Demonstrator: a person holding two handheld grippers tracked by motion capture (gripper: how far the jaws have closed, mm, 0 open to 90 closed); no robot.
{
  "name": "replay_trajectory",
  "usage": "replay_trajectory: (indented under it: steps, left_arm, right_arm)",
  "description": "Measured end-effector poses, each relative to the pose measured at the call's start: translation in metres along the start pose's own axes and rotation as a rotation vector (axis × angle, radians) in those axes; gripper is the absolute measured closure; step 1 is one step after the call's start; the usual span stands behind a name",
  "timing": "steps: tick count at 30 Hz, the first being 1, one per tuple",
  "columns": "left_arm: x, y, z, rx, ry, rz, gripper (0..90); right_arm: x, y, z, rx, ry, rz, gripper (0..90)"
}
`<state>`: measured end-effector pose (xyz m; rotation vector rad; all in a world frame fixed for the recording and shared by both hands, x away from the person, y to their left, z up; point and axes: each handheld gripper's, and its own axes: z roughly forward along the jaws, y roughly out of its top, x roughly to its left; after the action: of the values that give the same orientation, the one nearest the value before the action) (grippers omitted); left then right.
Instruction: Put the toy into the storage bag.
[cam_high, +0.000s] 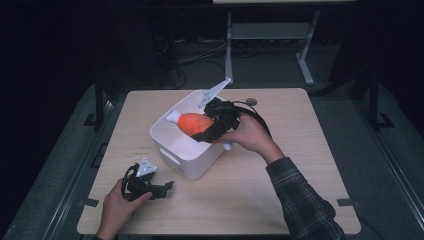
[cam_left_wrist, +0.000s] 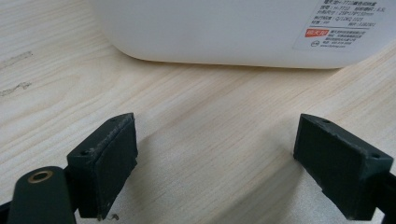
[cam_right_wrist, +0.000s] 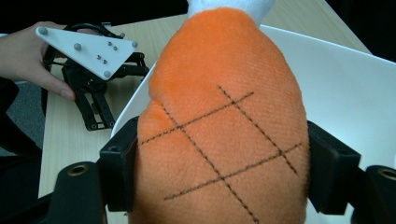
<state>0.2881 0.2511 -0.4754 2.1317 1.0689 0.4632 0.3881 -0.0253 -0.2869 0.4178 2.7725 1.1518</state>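
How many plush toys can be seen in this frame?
1. The orange plush drumstick is clamped in the right gripper over the white bin. The bin's floor is partly hidden, so another toy could lie inside.

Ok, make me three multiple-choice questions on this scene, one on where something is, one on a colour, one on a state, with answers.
1. Where is the plush toy?
A. Over the white bin
B. Flat on the table by the left tool
C. On the floor

2. What colour is the toy's stitched body?
A. Green
B. Orange
C. Blue

3. How does the left tool stand?
A. Shut on the bin's rim
B. Shut on the toy
C. Open, with nothing between its jaws

Answers: 1 A, the high view shows the right tool holding the toy above the bin's opening. 2 B, the right gripper view shows orange fabric with dark crossed stitching. 3 C, the left gripper view shows its jaws apart over the bare table.
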Motion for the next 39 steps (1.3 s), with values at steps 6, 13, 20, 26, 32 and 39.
replay_trajectory:
  steps: [6, 13, 20, 26, 32, 39]
  left_arm:
    - [0.000, 0.000, 0.000, 0.000, 0.001, 0.001, 12.6]
    - [0.000, 0.000, 0.000, -0.001, 0.002, 0.000, 12.6]
    - [0.000, 0.000, 0.000, 0.002, 0.001, 0.003, 12.6]
    - [0.000, 0.000, 0.000, 0.000, 0.001, 0.000, 12.6]
    - [0.000, 0.000, 0.000, -0.002, 0.002, -0.001, 12.6]
    - [0.000, 0.000, 0.000, -0.002, 0.002, -0.001, 12.6]
  right_arm:
    - [0.002, 0.011, 0.014, 0.013, 0.013, -0.010, 25.7]
    - [0.001, 0.024, 0.032, 0.040, 0.023, -0.016, 25.2]
    - [-0.001, 0.035, 0.049, 0.078, 0.030, -0.042, 25.1]
    - [-0.004, 0.039, 0.061, 0.098, 0.035, -0.076, 25.0]
    - [-0.010, 0.036, 0.068, 0.109, 0.044, -0.096, 24.7]
    - [-0.012, 0.035, 0.074, 0.116, 0.054, -0.107, 22.4]
